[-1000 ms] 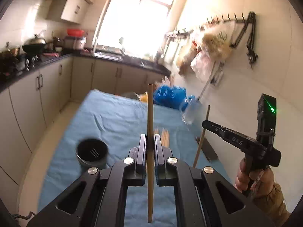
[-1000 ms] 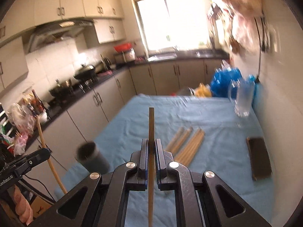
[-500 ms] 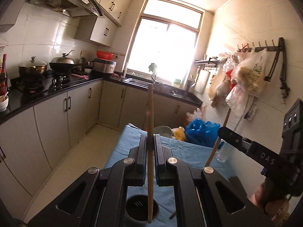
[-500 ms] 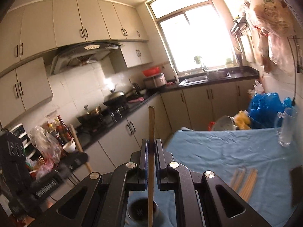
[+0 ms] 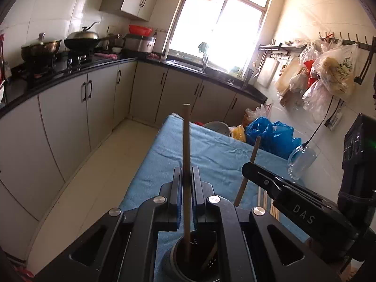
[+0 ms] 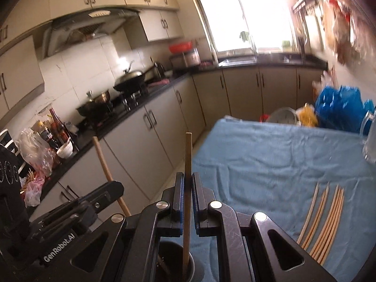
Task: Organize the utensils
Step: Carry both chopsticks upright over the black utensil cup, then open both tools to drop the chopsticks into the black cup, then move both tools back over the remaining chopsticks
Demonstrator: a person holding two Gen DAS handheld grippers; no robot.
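Observation:
My left gripper (image 5: 186,176) is shut on a wooden chopstick (image 5: 186,141), held upright with its lower end inside the dark perforated utensil holder (image 5: 195,256) on the blue cloth. My right gripper (image 6: 187,183) is shut on another chopstick (image 6: 188,159), whose lower end also reaches into the holder (image 6: 176,263). Each gripper shows in the other's view: the right one (image 5: 245,168) beside the holder, the left one (image 6: 117,186) at lower left. Several loose chopsticks (image 6: 326,221) lie on the cloth to the right.
The blue-clothed table (image 6: 270,159) carries a glass mug (image 5: 300,162), a blue plastic bag (image 5: 270,134) and a metal bowl (image 6: 282,115) at its far end. Kitchen cabinets and a stove counter (image 5: 70,70) run along the left. Bags hang on the right wall (image 5: 329,75).
Both grippers have come down over the holder, and the lower ends of both chopsticks now sit inside it. The views have tilted downward toward the table.

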